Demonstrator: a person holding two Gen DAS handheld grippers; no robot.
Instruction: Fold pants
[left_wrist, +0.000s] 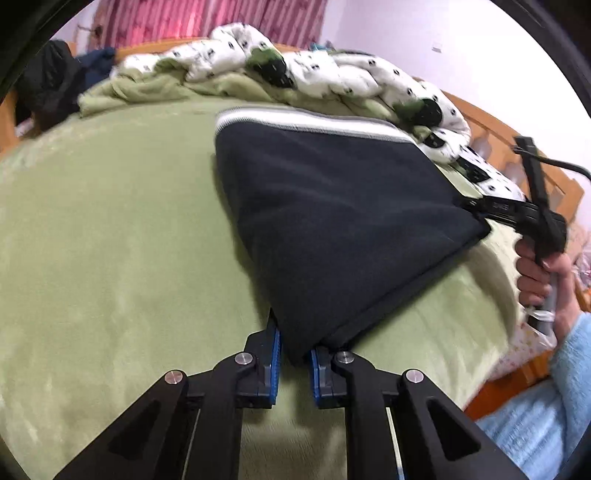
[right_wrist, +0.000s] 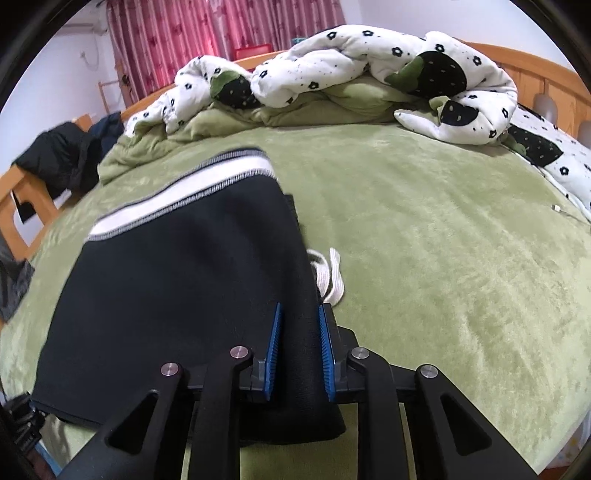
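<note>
While the green plush bedspread (right_wrist: 424, 221) carries the folded black fleece pants (left_wrist: 332, 229), the left gripper (left_wrist: 295, 350) pinches their near corner and the right gripper (right_wrist: 299, 350) clamps their edge beside a white drawstring (right_wrist: 334, 277).

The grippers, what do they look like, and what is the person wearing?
Both the left gripper and the right gripper have black angular linkage arms with round silver pins and ridged blue pads. A black cable leaves the right one's black handle. The person wears a fuzzy light blue sleeve.

Green bed (right_wrist: 424, 229) (pants (right_wrist: 177, 258), quilt (right_wrist: 351, 62))
</note>
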